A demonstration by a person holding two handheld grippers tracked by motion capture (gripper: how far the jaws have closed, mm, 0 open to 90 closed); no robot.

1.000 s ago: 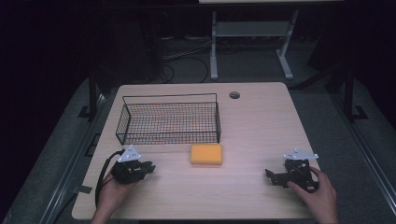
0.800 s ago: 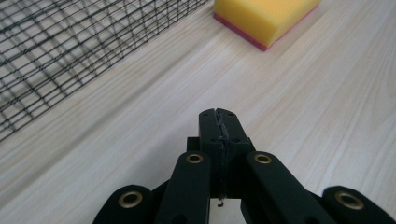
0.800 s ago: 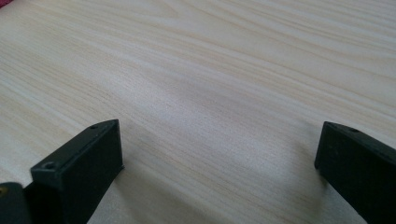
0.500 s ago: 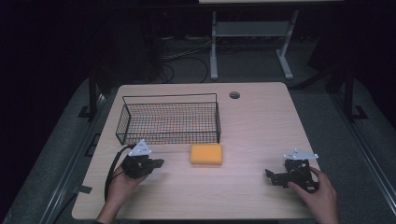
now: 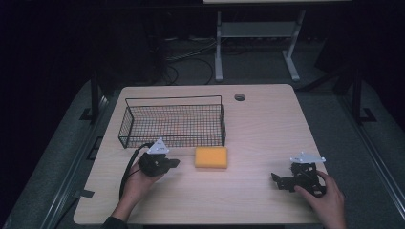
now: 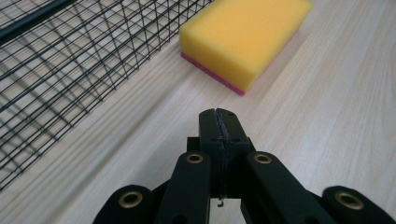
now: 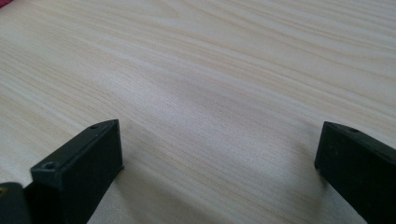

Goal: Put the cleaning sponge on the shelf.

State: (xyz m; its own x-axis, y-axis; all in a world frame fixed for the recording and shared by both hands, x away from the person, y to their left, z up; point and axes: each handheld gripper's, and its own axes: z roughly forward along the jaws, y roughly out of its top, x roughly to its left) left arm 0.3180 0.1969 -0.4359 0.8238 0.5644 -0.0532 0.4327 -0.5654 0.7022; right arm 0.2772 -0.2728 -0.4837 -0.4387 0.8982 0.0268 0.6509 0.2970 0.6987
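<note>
A yellow sponge (image 5: pixel 211 157) with a pink underside lies flat near the middle of the wooden table (image 5: pixel 267 124), just in front of the black wire basket (image 5: pixel 172 125). My left gripper (image 5: pixel 174 163) sits a short way left of the sponge and points at it. In the left gripper view its jaws (image 6: pixel 219 115) are pressed together with nothing between them, the sponge (image 6: pixel 243 39) lies ahead and the basket mesh (image 6: pixel 70 60) runs along the left. My right gripper (image 5: pixel 278 180) rests at the front right, far from the sponge. Its jaws (image 7: pixel 219 154) stand wide apart over bare wood.
The basket looks empty; its near wall stands just behind the sponge and the left gripper. A round cable hole (image 5: pixel 239 97) is at the table's far edge. Beyond the table are a dark floor, cables and a white stand (image 5: pixel 253 43).
My left gripper has moved forward and to the right, closer to the sponge and the basket's front wall. The right gripper has kept still.
</note>
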